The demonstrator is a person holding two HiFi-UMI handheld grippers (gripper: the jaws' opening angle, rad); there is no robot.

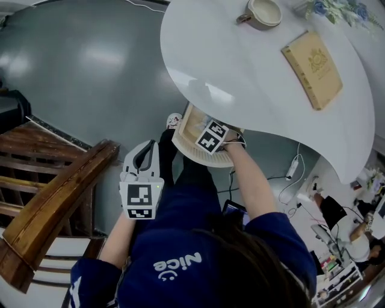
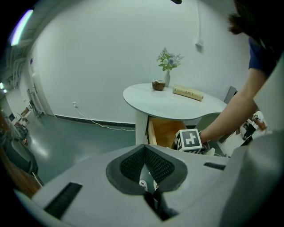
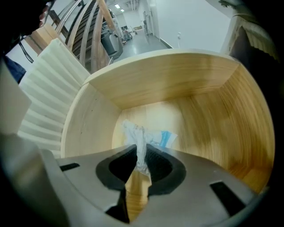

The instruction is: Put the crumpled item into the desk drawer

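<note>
The crumpled item [image 3: 135, 133], white paper with a pale blue piece beside it, rests on the floor of the open wooden desk drawer [image 3: 177, 84]. A twisted strand of it runs up between the pads of my right gripper [image 3: 140, 150], which reaches down into the drawer and pinches that strand at its tips. In the head view the right gripper [image 1: 204, 127] sits in the drawer [image 1: 185, 131] under the table edge, and the item is hidden there. My left gripper [image 1: 144, 157] hangs by the person's leg, shut and empty [image 2: 145, 148], away from the drawer [image 2: 166, 131].
The white round table [image 1: 252, 72] carries a cup [image 1: 263, 12], a tan book [image 1: 313, 69] and a vase of flowers [image 1: 343, 9]. A wooden stair rail [image 1: 54, 204] stands at the left. A power strip and cables [image 1: 295, 168] lie on the floor at the right.
</note>
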